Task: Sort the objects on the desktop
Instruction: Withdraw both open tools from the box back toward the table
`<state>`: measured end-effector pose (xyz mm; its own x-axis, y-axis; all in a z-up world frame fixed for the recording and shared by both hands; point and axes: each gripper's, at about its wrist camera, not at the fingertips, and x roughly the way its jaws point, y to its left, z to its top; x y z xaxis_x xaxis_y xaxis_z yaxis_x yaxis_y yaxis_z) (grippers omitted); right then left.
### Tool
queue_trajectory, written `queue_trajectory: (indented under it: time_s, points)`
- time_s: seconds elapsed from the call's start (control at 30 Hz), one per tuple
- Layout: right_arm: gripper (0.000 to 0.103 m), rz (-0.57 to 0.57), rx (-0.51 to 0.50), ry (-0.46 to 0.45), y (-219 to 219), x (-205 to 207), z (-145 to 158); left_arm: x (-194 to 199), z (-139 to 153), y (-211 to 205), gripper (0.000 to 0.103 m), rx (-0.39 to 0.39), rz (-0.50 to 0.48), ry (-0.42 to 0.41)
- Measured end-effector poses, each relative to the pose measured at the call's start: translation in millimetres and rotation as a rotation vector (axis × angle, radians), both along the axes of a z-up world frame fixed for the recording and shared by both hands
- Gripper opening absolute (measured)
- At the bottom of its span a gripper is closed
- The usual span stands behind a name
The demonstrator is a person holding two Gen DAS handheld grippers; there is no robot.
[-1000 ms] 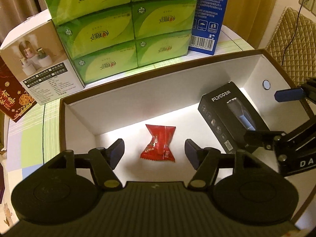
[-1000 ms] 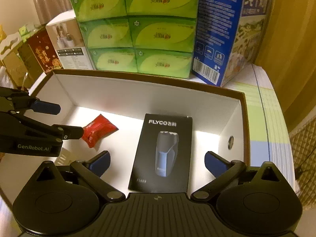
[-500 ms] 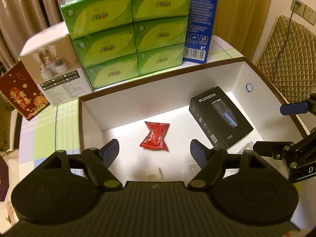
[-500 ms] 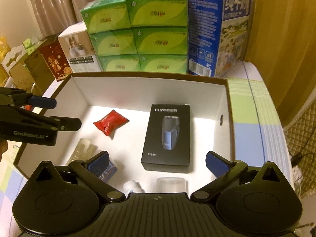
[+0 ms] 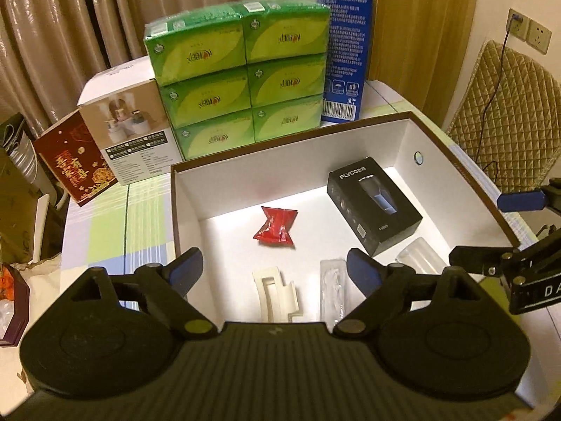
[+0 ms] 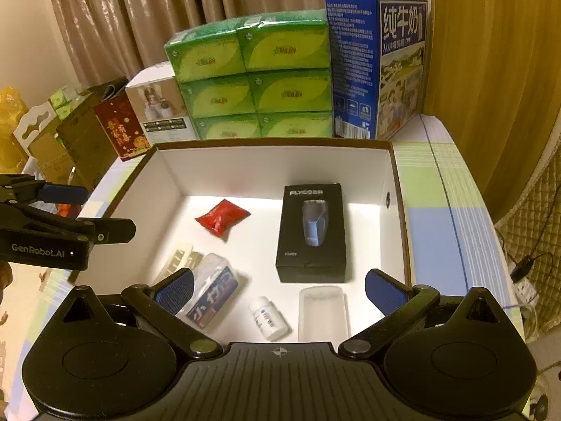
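Note:
An open white box with a brown rim (image 5: pixel 280 144) (image 6: pixel 266 145) holds a red snack packet (image 5: pixel 276 226) (image 6: pixel 221 216), a black FLYCO shaver box (image 5: pixel 373 203) (image 6: pixel 311 233), a cream plastic piece (image 5: pixel 275 293) (image 6: pixel 178 259), a clear packet with blue print (image 6: pixel 214 289), a small white bottle (image 6: pixel 269 317) and a clear plastic case (image 6: pixel 323 312) (image 5: pixel 419 256). My left gripper (image 5: pixel 275 270) is open and empty above the box's near left part. My right gripper (image 6: pixel 278 289) is open and empty above the near right part.
Behind the box stand stacked green tissue packs (image 5: pixel 242 77) (image 6: pixel 252 77), a blue milk carton (image 6: pixel 378 66) (image 5: pixel 345 49), a white product box (image 5: pixel 133 129) and a red gift box (image 5: pixel 75 163). A quilted chair (image 5: pixel 505 112) stands to the right. The checked tablecloth (image 6: pixel 441 210) surrounds the box.
Both grippers have pulled back and up from the box, staying open. More of the box's near contents and the surrounding table have come into view. The objects have not moved.

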<state>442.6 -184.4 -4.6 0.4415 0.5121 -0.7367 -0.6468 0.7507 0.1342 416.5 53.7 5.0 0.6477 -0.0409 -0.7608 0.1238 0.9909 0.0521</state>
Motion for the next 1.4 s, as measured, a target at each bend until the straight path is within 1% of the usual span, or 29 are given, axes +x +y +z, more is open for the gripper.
queue_trajectory:
  time_s: [0.27, 0.57, 0.83, 1.1, 1.4]
  points:
    - [0.101, -0.011, 0.031, -0.017, -14, -30, 13, -36, 16, -3, 0.092, 0.008, 0.016, -0.037]
    - [0.101, -0.007, 0.04, -0.036, -25, -62, 22, -76, 27, -9, 0.093, -0.009, 0.027, -0.052]
    - [0.101, 0.004, 0.043, -0.049, -35, -90, 28, -110, 30, -14, 0.095, -0.023, 0.033, -0.051]
    - [0.101, 0.019, 0.039, -0.065, -43, -113, 31, -139, 34, -18, 0.095, -0.02, 0.042, -0.056]
    - [0.101, 0.028, 0.039, -0.05, -51, -135, 26, -163, 32, -20, 0.095, -0.025, 0.051, -0.045]
